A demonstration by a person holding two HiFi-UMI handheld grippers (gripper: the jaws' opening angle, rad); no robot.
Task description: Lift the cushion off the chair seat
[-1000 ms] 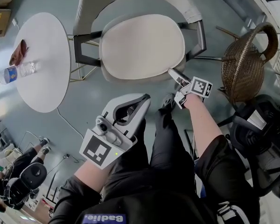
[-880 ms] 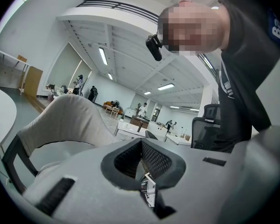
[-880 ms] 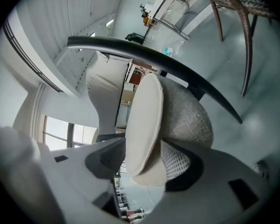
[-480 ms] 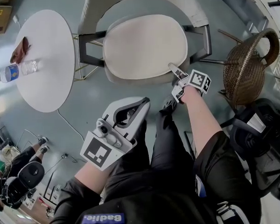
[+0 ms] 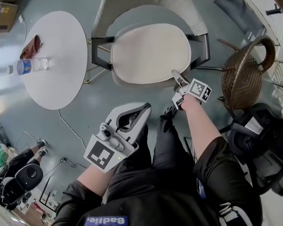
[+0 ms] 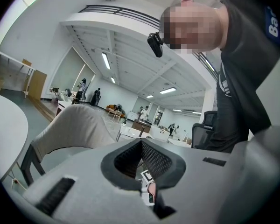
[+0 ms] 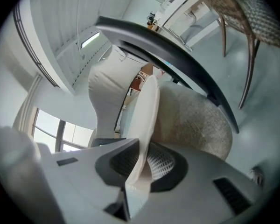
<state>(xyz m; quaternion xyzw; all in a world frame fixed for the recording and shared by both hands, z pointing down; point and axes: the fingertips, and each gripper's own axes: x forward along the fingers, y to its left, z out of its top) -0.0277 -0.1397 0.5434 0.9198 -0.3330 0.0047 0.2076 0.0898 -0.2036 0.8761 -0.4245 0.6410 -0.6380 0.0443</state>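
Cream cushion (image 5: 150,53) has its edge between the closing jaws of your right gripper (image 5: 175,73), the rest on the chair seat (image 5: 137,85) beyond them; with the jaws of your left gripper (image 5: 145,108) together and empty, this shallow one-sided bite may slip.

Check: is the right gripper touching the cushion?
Touching. The right gripper, in its own view, has the edge of the cushion between its closing jaws, with both pads pressed against it.
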